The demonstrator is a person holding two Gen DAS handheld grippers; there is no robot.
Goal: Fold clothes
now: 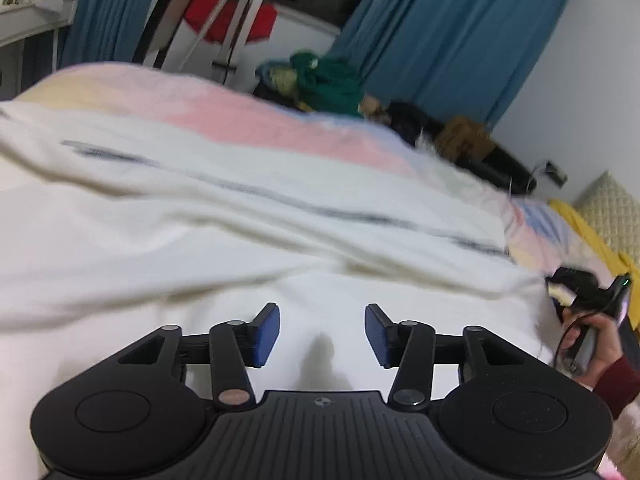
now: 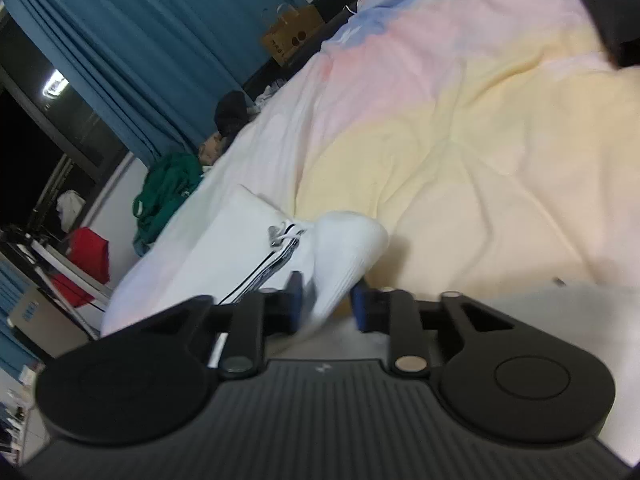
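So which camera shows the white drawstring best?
The right wrist view: the drawstring shows clearly on the white garment pinched in the right gripper. The left wrist view shows only blurred white cloth, no drawstring.

One white garment (image 1: 240,240) is lying on one pastel bed (image 2: 480,140). Two grippers are showing, left (image 1: 322,334) and right (image 2: 325,304). One cardboard box (image 2: 292,38) is sitting beside the bed.

Both wrist views skim the bed (image 1: 248,120) closely.
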